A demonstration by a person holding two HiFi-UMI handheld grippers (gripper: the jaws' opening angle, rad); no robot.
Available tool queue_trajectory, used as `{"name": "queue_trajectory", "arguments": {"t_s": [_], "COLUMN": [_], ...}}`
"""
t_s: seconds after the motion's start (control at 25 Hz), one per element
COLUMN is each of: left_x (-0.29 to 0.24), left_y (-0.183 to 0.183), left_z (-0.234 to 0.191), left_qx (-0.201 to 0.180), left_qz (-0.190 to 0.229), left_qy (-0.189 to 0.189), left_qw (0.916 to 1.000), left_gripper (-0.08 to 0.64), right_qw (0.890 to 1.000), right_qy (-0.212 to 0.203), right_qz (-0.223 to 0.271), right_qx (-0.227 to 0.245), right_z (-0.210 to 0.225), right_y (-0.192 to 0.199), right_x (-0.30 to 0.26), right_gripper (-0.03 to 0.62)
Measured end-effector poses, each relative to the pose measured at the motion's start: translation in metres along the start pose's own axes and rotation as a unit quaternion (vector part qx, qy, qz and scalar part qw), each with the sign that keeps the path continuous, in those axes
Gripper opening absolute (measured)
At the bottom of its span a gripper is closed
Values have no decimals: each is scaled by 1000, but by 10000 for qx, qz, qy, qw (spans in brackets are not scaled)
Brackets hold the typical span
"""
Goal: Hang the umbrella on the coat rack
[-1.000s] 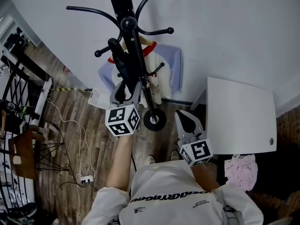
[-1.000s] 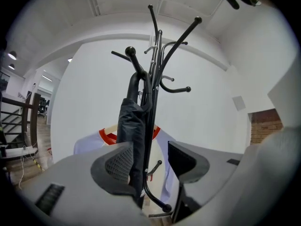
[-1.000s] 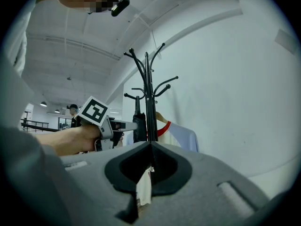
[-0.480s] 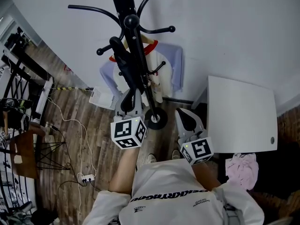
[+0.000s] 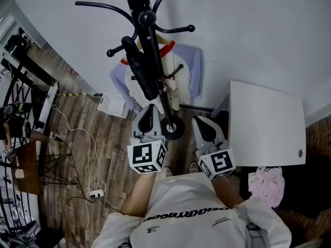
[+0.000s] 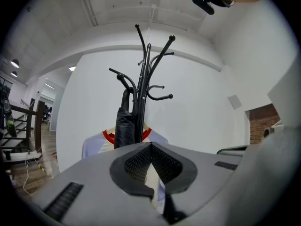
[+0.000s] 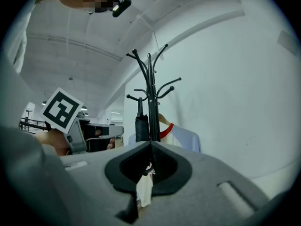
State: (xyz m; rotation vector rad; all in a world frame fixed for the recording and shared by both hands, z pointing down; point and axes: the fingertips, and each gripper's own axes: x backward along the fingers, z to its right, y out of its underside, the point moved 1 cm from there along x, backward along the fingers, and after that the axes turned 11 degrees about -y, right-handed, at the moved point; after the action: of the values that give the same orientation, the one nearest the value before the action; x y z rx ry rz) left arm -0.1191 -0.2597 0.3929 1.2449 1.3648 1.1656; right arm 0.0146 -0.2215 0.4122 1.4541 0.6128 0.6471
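Note:
A folded black umbrella [image 5: 139, 68] hangs from a hook of the black coat rack [image 5: 147, 18], beside its pole. My left gripper [image 5: 150, 108] is near the rack's base, apart from the umbrella. Its jaws have just been closing and now stand shut with nothing between them. In the left gripper view the umbrella [image 6: 124, 126] and coat rack [image 6: 146, 79] stand beyond the left gripper [image 6: 151, 144]. My right gripper [image 5: 200, 120] is shut and empty to the right of the base. The right gripper view shows the umbrella [image 7: 141, 125] past the right gripper [image 7: 150, 143].
A white shirt with red collar [image 5: 181, 71] hangs on the rack behind the umbrella. A white table [image 5: 266, 123] stands at the right, a pink cloth [image 5: 266, 185] below it. A white box [image 5: 113, 106], a cable with a power strip [image 5: 93, 194] and a brown chair [image 5: 20, 169] are at the left.
My left gripper has let go of the umbrella, drawn back toward the person and shut its jaws. The umbrella stays hanging on the rack. The right gripper has not moved.

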Motion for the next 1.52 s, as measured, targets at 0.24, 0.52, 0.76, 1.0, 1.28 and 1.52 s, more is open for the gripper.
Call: {"name": "queue_trajectory", "arguments": {"t_s": [0.24, 0.52, 0.76, 1.0, 1.28, 1.52], "left_x": [11, 24, 33, 42, 47, 50], "left_y": [10, 23, 29, 35, 41, 44], "left_z": [4, 11, 18, 26, 32, 35], "left_qx": [-33, -37, -39, -127, -139, -145], "left_qz": [27, -18, -15, 1, -14, -21], "left_qy": [21, 43, 65, 88, 101, 130], "left_qw": [10000, 10000, 10000, 9999, 9999, 9998], "left_gripper": [-3, -3, -3, -3, -3, -3], "right_qw": [10000, 10000, 10000, 9999, 9999, 9999], "right_qy": [-22, -33, -27, -57, -86, -99], "right_qz": [-21, -43, -52, -85, -99, -124], "right_qx": [-55, -26, 7, 23, 9, 7], "right_z": [-1, -1, 0, -1, -2, -3], "right_y": [4, 4, 5, 8, 9, 11], "right_x": [-1, -2, 0, 0, 1, 2], "right_gripper": [0, 0, 0, -2, -2, -2]}}
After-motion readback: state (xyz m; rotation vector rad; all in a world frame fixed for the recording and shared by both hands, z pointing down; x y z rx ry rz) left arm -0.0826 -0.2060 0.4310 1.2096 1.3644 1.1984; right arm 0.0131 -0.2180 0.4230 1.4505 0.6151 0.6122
